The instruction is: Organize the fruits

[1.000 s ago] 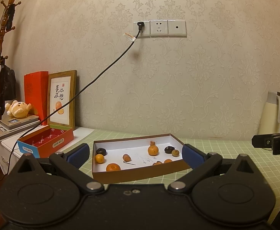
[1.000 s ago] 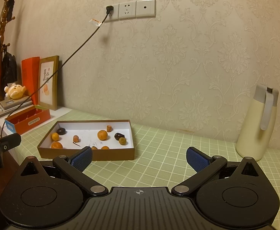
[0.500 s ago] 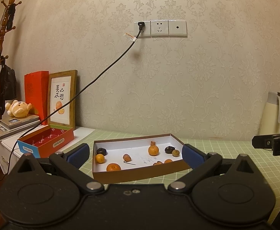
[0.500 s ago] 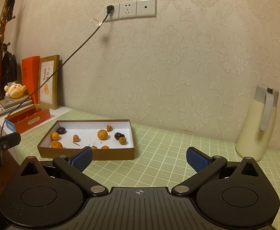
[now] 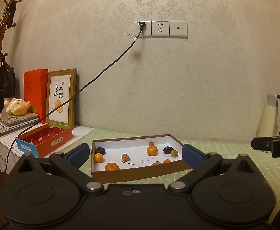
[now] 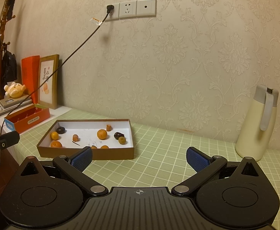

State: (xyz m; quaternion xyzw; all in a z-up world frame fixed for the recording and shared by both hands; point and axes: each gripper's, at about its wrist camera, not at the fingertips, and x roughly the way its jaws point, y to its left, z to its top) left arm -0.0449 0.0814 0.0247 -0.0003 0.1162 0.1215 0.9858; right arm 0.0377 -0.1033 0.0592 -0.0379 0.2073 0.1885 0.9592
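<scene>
Nothing has shifted since the earlier frames: both tongs hover where they were, and the fruits lie as before.

Along the left edge of the surface (image 6: 159,164), on a white cabinet, sits a plush bear (image 5: 16,106) on a stack of flat things, with a red bag (image 5: 35,94) and a framed picture (image 5: 61,97) leaning against the wall behind. Just in front of the frame lies an open orange box (image 5: 44,141), and a black cable (image 5: 101,72) runs from the wall socket (image 5: 160,28) down past it.

The left tongs (image 5: 136,155) are spread wide and hold nothing; they hang short of the brown tray (image 5: 140,174), whose near wall shows between the blue pads (image 5: 77,154). The tray rests on the green checked surface toward its left end, a little way out from the wall. Inside on its white floor lie the fruits: a dark fruit (image 5: 100,150) beside a small orange (image 5: 98,157) at the left wall, a larger orange (image 5: 112,166) at the near wall, a brown nub (image 5: 125,157), a stemmed orange (image 5: 152,149) in the middle, and a dark piece touching a yellowish one (image 5: 174,153) near the right wall.

The right tongs (image 6: 139,158) are likewise wide open and empty, over bare surface right of the tray. A cream flask (image 6: 256,122) stands upright near the surface's far right, well apart from the tray.
</scene>
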